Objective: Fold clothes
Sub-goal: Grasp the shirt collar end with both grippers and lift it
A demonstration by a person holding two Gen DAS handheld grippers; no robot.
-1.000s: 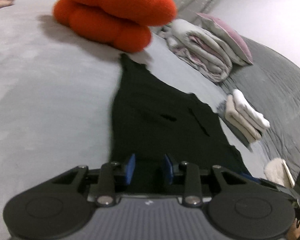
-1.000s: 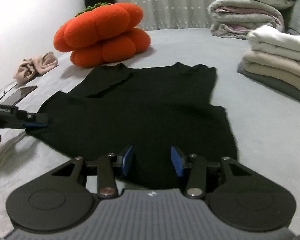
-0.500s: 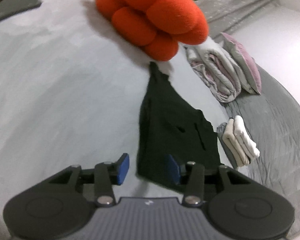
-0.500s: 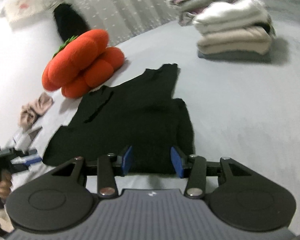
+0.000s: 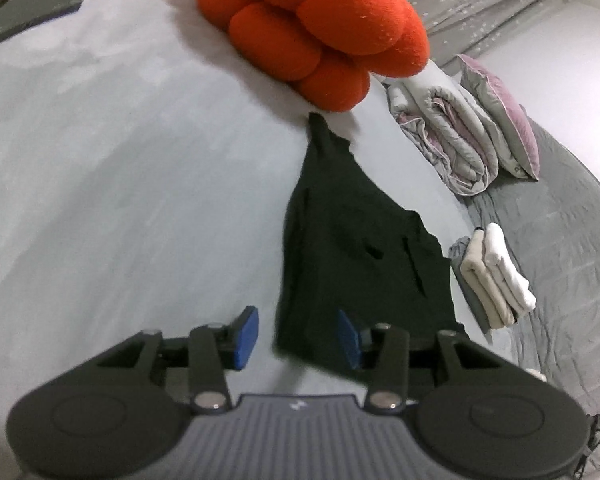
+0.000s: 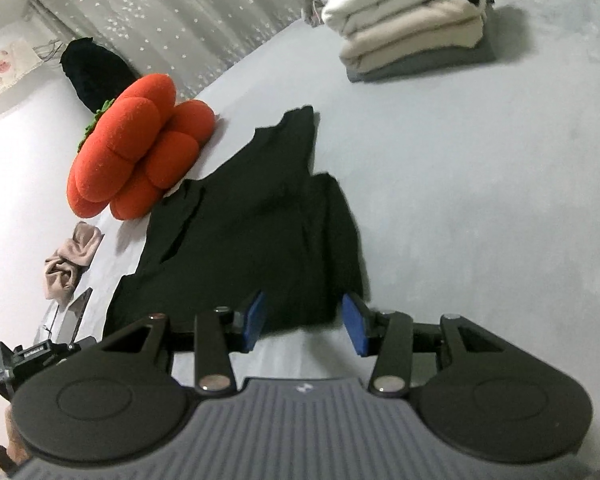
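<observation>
A black sleeveless garment (image 5: 352,248) lies flat on the pale grey bed (image 5: 120,184), its neck end towards the orange cushion. My left gripper (image 5: 296,338) is open at the garment's near left corner. The cloth lies under the gap and neither blue pad presses on it. In the right wrist view the same garment (image 6: 252,232) spreads ahead, with its right side doubled over in a ridge. My right gripper (image 6: 304,326) is open over the near hem, both pads clear of the cloth.
An orange pumpkin cushion (image 5: 320,28) sits past the garment. To the right are a stack of folded clothes (image 6: 412,28), rolled quilts (image 5: 452,132) and a pillow. A crumpled beige cloth (image 6: 70,260) and a dark flat device (image 5: 16,4) lie left.
My left gripper's jaws have widened and let go of the hem. Both wrists have rolled, tilting the views. The right gripper has drawn back slightly from the hem.
</observation>
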